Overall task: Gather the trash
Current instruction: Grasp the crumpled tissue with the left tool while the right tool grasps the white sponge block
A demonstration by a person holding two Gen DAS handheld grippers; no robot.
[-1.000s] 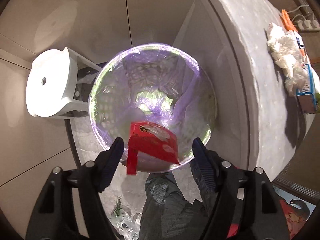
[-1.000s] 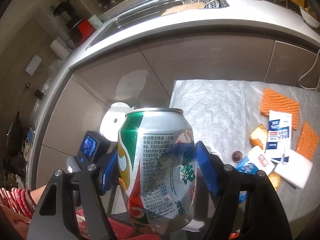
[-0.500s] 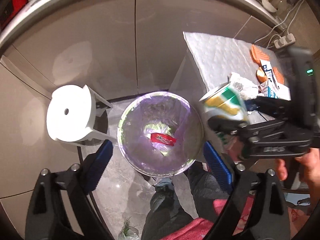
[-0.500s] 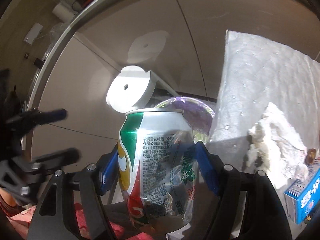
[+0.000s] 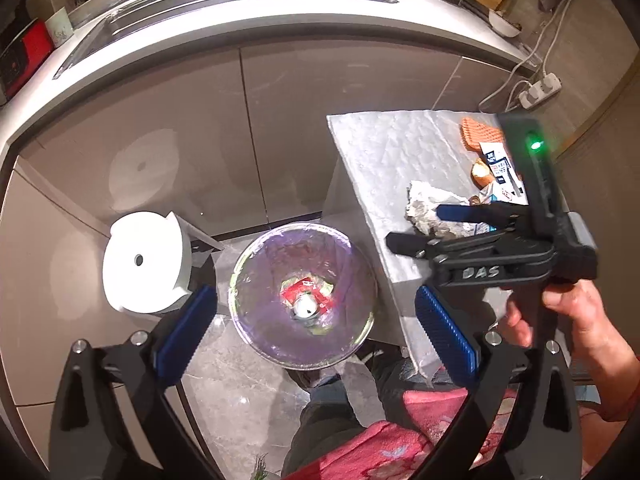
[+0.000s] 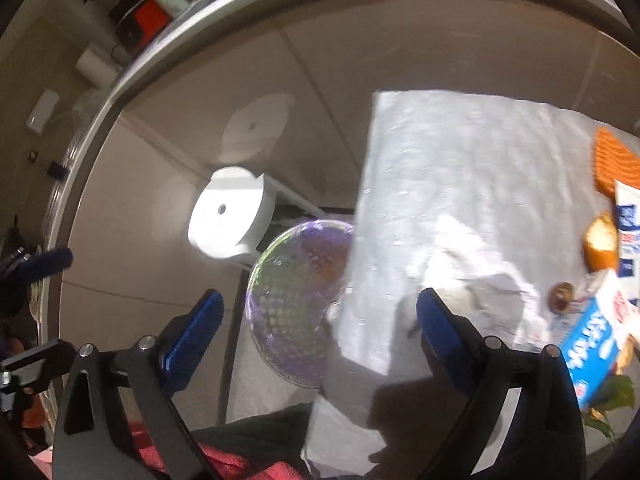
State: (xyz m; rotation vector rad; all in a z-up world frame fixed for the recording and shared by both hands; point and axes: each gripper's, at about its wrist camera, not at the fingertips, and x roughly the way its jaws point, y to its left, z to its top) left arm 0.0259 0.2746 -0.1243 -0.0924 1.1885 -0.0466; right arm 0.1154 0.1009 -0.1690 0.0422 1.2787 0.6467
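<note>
"DAS" embossed on right gripper (image 5: pixel 412 226) body; print on blue-white carton (image 6: pixel 596 344) unreadable.

left claw (image 5: pixel 316 328): black frame, blue ribbed pads, silver screws | right claw (image 6: pixel 320 334): same

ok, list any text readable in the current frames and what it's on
"DAS": raised letters on the black body of the right gripper, left wrist view.
Blue and white carton: white characters, too blurred to read.
White sachets with blue and red print: too small to read.
Red wrapper and can in the bin: nothing legible.
</note>
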